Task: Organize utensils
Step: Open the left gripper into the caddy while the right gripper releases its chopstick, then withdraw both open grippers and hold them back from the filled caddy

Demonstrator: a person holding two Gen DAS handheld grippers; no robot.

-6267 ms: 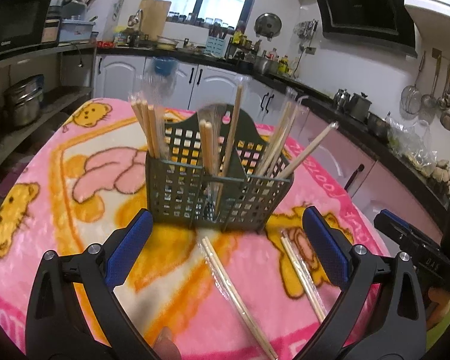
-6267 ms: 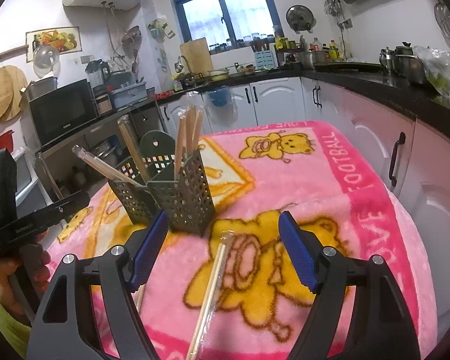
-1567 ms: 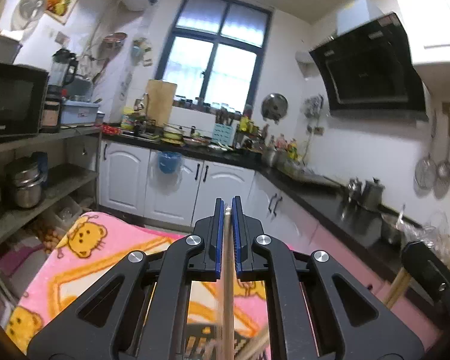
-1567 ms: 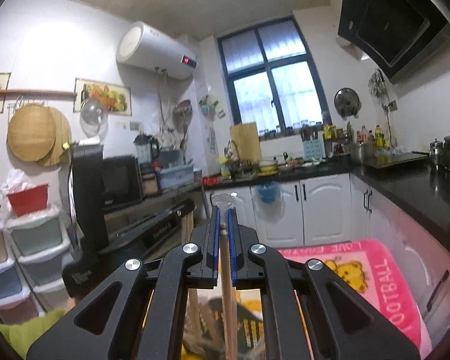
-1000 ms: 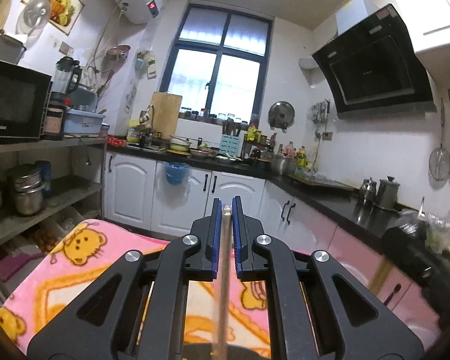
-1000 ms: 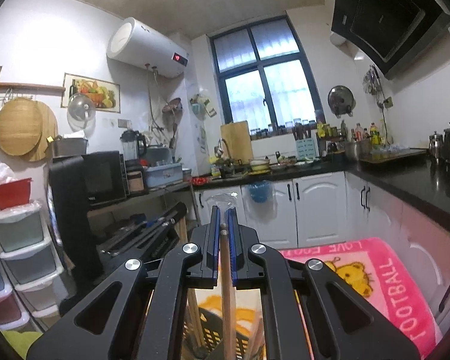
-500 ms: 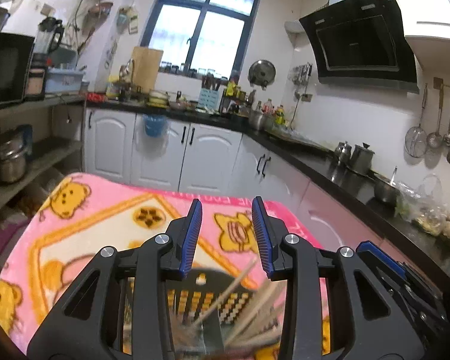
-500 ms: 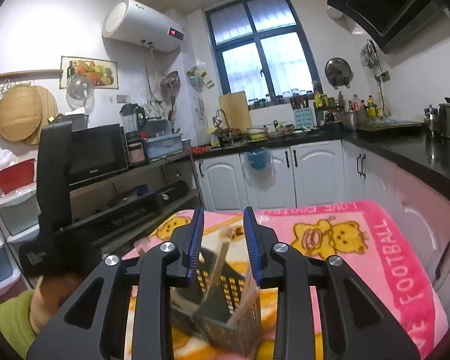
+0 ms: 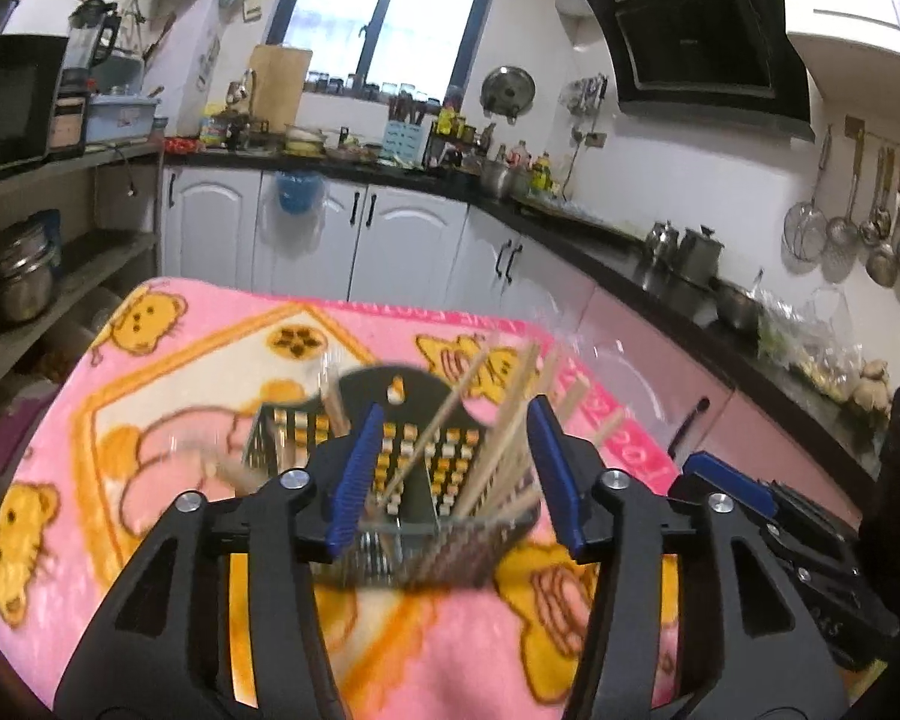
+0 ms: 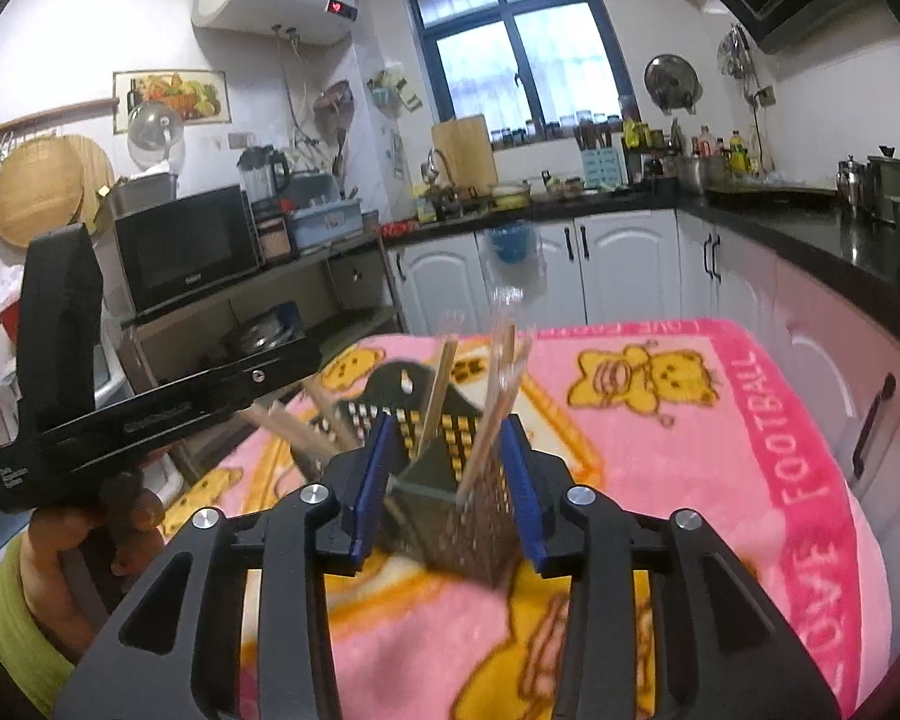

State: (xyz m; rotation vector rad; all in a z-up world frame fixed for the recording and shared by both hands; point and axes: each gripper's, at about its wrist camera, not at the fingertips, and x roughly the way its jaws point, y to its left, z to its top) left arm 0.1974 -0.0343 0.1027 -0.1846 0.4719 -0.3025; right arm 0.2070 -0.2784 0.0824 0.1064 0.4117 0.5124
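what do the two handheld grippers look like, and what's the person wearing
Both the left gripper and the right gripper are matte black plastic, with angular cut-out arms, silver round screw heads at the joints and ribbed blue pads lining the finger tips. In the right wrist view, the left gripper's long black body carries small pale lettering, too blurred to read. The hand gripping it comes out of a yellow-green sleeve.

Both wrist views look down past their claws – close on the shared utensil caddy (image 9: pixel 390 480) (image 10: pixel 450 480).
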